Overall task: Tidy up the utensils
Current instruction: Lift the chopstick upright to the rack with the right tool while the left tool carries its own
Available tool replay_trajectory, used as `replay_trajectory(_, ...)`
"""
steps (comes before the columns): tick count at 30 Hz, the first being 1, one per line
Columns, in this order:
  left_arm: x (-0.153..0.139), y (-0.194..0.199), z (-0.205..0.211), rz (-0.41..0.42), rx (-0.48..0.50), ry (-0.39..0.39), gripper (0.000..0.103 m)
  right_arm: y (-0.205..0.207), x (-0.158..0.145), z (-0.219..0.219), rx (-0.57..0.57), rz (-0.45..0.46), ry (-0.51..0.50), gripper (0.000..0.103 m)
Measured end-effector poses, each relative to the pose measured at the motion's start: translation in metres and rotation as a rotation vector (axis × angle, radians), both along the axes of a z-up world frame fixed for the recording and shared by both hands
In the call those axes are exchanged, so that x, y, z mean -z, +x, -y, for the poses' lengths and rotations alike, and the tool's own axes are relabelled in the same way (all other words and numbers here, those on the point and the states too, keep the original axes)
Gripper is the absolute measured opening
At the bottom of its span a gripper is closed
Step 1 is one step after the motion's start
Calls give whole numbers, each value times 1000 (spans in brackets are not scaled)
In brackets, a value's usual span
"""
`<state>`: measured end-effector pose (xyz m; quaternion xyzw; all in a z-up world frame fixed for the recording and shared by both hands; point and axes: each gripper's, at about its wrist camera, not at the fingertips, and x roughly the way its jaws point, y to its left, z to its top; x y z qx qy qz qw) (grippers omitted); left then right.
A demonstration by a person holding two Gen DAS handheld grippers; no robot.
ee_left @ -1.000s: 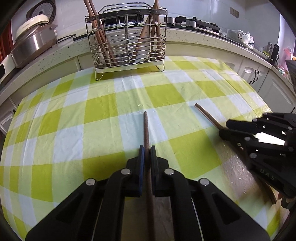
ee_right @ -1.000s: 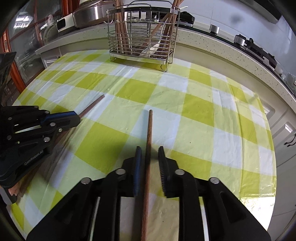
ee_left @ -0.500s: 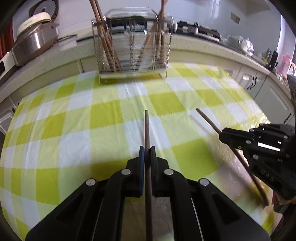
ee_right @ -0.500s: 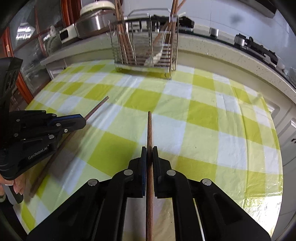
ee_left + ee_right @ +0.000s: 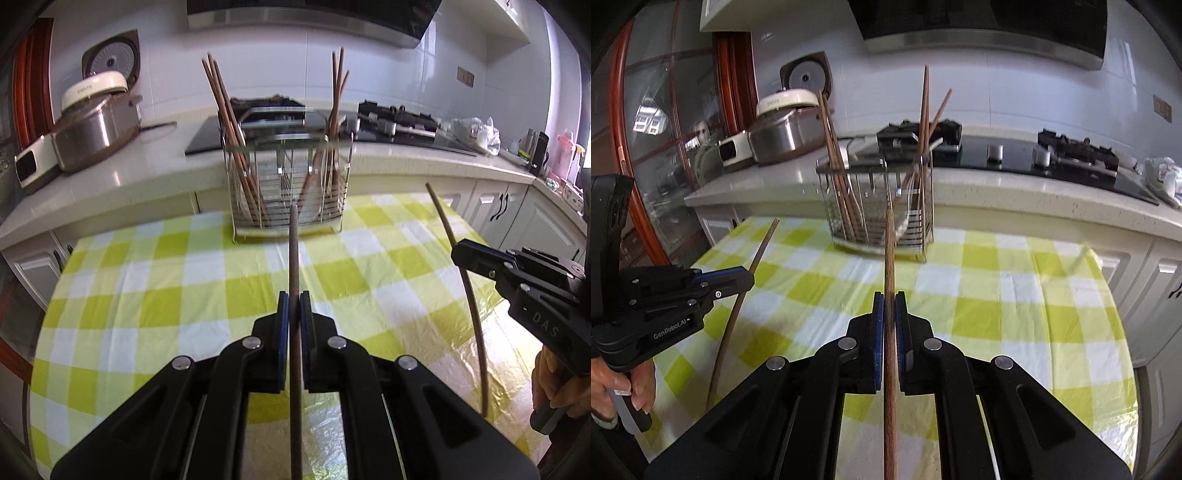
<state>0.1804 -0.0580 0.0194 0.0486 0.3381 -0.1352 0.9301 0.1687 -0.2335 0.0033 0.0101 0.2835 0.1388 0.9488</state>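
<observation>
Two loose chopsticks are in play, one in each gripper. The left gripper point(image 5: 294, 306) has its jaws closed tight on a dark, dull-brown chopstick point(image 5: 294, 258) that runs straight out between the blue pads, raised above the checked cloth point(image 5: 166, 302) on the counter and pointing at the rack point(image 5: 288, 192). The right gripper point(image 5: 889, 310) likewise has its jaws pinched shut on a second chopstick point(image 5: 889, 251) — warmer reddish-brown with visible wood grain — also lifted off the cloth and aimed at the rack. Each tool shows in the other's view, at the side, its stick slanting up and forward. The wire rack is one steel basket standing on the cloth at the counter's far edge, and it holds two bunches of brown chopsticks: about three leaning in its left end and about three in its right end, all tip-up; the exact count inside is hard to tell through the wires. Behind it — on the kitchen worktop — sit a rice cooker point(image 5: 96, 125) and a gas hob point(image 5: 399, 122).
</observation>
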Motion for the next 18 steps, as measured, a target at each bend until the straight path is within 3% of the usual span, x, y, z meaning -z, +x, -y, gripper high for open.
replay_trajectory(8, -32, -17, -4, 91, -1, -8, 6, -10, -35, -7, -9, 122, 12, 7)
replay_trajectory(18, -55, -23, -12, 154, -9, -29, 6, -13, -52, -13, -22, 178, 16, 7)
